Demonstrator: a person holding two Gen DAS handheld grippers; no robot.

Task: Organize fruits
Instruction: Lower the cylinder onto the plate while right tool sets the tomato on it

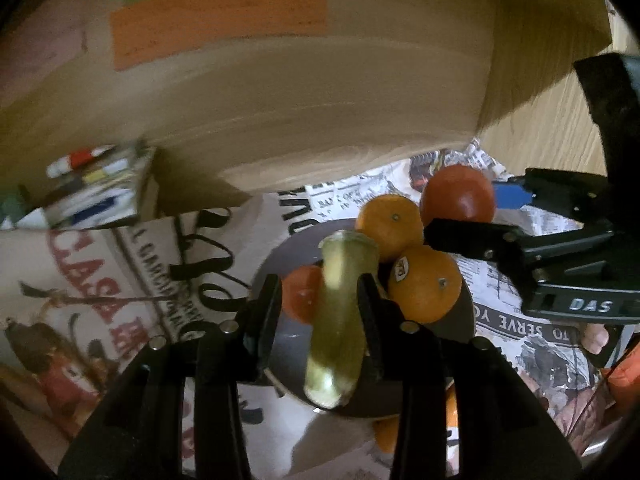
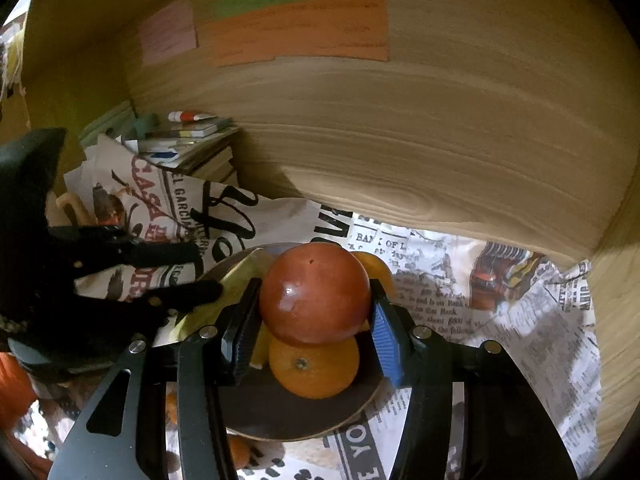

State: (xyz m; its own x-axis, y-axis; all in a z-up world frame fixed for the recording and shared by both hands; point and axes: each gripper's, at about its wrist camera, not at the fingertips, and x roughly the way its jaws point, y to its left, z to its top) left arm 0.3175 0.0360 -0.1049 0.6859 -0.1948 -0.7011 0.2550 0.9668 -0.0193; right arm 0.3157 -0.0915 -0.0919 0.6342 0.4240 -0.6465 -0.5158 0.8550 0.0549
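The left gripper (image 1: 320, 304) is clenched on a yellow-green banana (image 1: 340, 320), held over a dark plate (image 1: 466, 320). The right gripper (image 2: 316, 316) grasps a red tomato (image 2: 315, 294) between its pads, above the same plate. On the plate lie two oranges (image 1: 390, 226), touching each other, and a second tomato (image 1: 304, 294) just beside the banana. The plate rests on a newspaper-print cloth (image 2: 520, 320) against a wooden panel (image 2: 400, 140). A stack of books (image 2: 192, 140) stands at the left corner.
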